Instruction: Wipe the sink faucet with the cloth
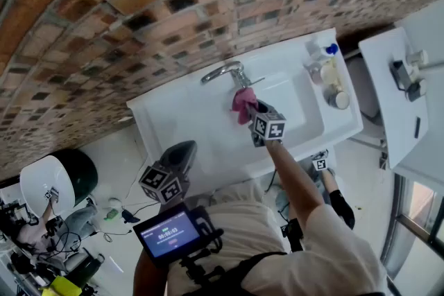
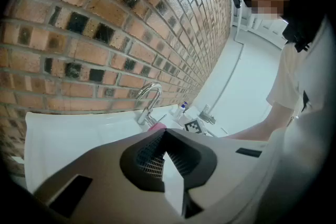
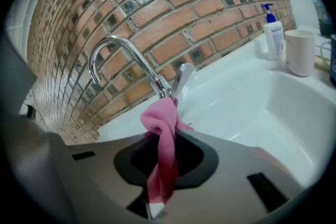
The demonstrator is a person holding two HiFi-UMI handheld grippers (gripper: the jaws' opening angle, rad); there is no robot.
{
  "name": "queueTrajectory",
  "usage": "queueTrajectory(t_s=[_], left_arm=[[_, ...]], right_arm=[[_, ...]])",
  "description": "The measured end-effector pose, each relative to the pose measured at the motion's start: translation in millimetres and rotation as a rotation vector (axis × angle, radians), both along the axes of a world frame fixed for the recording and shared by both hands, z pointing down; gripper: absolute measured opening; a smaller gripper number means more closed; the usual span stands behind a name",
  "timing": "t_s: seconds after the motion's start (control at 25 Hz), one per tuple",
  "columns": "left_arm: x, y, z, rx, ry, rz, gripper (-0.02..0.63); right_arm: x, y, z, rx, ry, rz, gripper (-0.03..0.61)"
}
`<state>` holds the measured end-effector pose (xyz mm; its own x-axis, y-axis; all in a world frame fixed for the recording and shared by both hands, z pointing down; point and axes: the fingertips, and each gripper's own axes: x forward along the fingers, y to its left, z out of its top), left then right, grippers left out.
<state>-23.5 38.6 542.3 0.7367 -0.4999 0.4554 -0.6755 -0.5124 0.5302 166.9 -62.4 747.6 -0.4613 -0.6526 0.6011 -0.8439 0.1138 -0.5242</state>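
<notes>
- The right gripper [image 1: 254, 110] reaches out over the sink [image 1: 173, 116]. Its fingers are closed on a pink cloth [image 1: 243, 102].
- In the right gripper view, the cloth [image 3: 164, 134] runs as a folded strip down through the gap between the fingers. Its bunched upper end stands out in front of them.
- That bunched end is pressed up against the foot of the faucet [image 3: 116, 45], right beside the lever. The curved chrome spout rises above it and arches to the left.
- From the head view, the faucet [image 1: 223, 71] stands at the back edge of the sink, against the brick wall [image 1: 139, 3]. The cloth is just in front of its base, over the basin.
- The left gripper [image 1: 182, 153] is held back from the sink's near edge, well apart from the faucet and the cloth.
- In its own view, the left gripper's [image 2: 173, 182] fingers stand a little apart. A pale wedge shows between them and nothing is held there.
- A soap bottle [image 3: 273, 34] with a blue pump and a white mug [image 3: 300, 52] stand side by side on the sink's right-hand ledge.
</notes>
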Motion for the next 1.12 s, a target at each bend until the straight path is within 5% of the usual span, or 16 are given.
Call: queueTrajectory(t_s=[0.56, 0.8, 1.12], left_arm=[[-7.7, 10.8, 4.3, -0.002, 0.017, 0.014, 0.002], [-14.3, 13.8, 5.0, 0.0, 0.01, 0.02, 0.002], [-15.0, 15.8, -1.0, 0.015, 0.012, 0.028, 0.002]], right_arm=[[11.6, -30.4, 11.8, -0.061, -0.012, 0.095, 0.066], [15.3, -37.9, -4.2, -0.05, -0.095, 0.138, 0.066], [36.3, -44.2, -20.4, -0.004, -0.049, 0.156, 0.066]])
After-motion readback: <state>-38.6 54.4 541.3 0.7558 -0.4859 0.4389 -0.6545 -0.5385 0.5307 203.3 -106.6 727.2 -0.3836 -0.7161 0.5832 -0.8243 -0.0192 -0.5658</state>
